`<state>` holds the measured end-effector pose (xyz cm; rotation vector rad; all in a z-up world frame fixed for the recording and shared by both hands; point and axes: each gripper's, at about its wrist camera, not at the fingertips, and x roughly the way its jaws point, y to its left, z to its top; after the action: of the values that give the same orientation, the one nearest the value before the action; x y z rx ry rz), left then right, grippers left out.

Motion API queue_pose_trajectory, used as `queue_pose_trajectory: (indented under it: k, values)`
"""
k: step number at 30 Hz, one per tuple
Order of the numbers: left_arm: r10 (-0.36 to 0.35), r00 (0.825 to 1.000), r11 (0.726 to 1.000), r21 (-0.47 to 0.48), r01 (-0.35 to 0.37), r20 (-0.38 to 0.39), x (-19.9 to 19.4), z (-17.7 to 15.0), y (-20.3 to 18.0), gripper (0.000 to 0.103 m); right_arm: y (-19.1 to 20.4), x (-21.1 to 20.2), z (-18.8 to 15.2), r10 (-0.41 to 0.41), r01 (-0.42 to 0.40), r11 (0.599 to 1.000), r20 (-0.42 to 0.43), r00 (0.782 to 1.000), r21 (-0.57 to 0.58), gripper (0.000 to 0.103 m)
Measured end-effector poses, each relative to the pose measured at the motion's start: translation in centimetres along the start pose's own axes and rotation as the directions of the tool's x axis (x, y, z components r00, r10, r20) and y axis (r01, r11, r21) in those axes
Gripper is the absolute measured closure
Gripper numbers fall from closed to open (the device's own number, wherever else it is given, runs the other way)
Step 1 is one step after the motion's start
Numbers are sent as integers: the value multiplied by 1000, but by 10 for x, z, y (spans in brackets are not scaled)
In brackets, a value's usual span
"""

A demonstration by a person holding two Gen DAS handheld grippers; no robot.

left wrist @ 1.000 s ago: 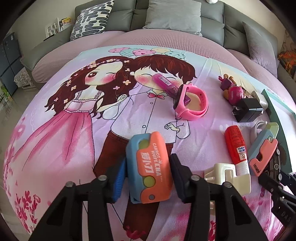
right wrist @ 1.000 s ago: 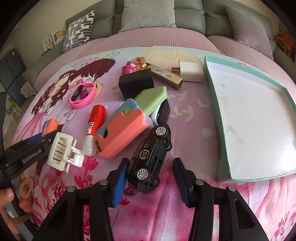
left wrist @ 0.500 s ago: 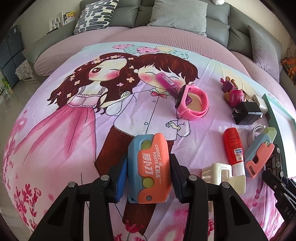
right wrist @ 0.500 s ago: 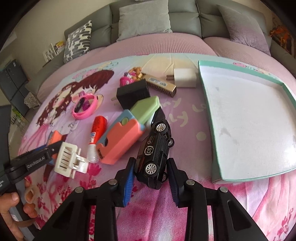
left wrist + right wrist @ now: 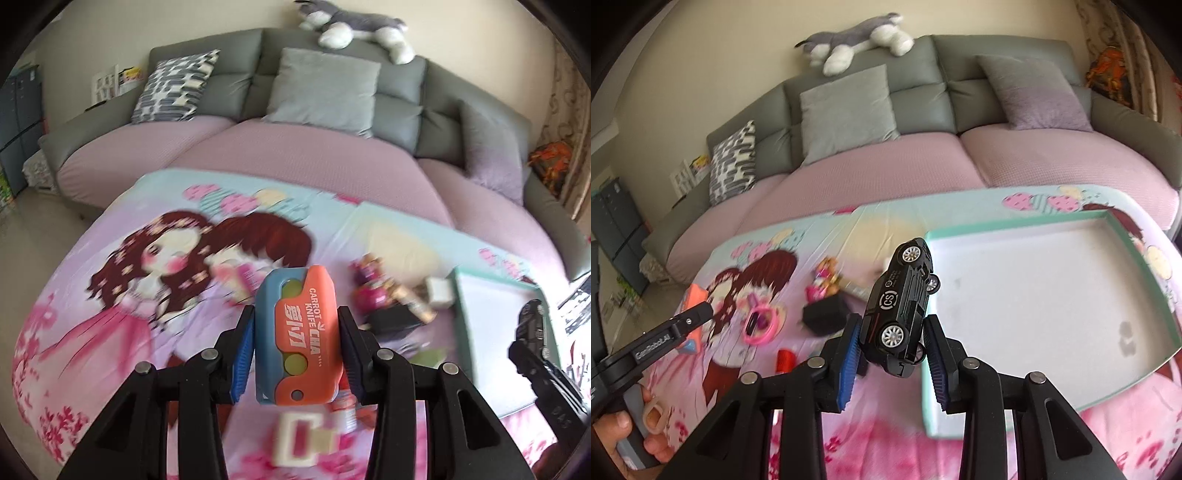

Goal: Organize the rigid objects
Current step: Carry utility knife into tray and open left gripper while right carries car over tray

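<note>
Both grabs done. My left gripper (image 5: 297, 350) is clamped on the carrot knife toy (image 5: 298, 334) and my right gripper (image 5: 892, 349) is pinching the black toy car (image 5: 899, 306).

What changed: a sec ago both things were lying on the cartoon blanket (image 5: 110, 295) w/ the pads either side of them, the right jaws still closing in on the car. Now both are off the blanket and hanging in the air, the bg is all smeared and the sofa (image 5: 923, 96) fills the top of each frame, so I've lifted and tipped up. IMO pickup is over and it's carry time, prob to the teal tray (image 5: 1167, 295), which sits center-right in the right view w/ nothing in it.

Orientation: the knife toy's long axis runs bottom to top of the frame, straight out along the fingers, leaning slightly right, printed orange face toward the cam. The car is gripped across its width near the lower end, side w/ two wheels facing the cam, long axis going up and a bit right, far end over the tray's near-left corner. Can't tell nose from tail.
</note>
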<state>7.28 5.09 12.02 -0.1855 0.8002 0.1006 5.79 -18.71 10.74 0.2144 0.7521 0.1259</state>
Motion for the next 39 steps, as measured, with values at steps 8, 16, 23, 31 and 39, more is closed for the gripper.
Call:
queue_pose_trajectory:
  k: [8,16,23,31,39]
  values:
    - [-141,990,989,52,141,-6,11,10,-86,59,-57,1,26,-107,103,990,41,993,94,67]
    - [-181,982,977,101,186,-54,35,5,-149,59,-114,15,28,-225,223,964,2,974,143,67]
    - [-190,977,965,164,204,-98,60,0,-204,59,-151,32,20,-277,286,943,-78,958,168,67]
    - [-179,975,956,210,204,-133,81,-3,-244,59,-178,43,12,-309,330,923,-132,942,197,67]
    - [-147,976,960,213,179,-161,102,-7,-259,59,-194,42,11,-333,359,907,-147,931,220,67]
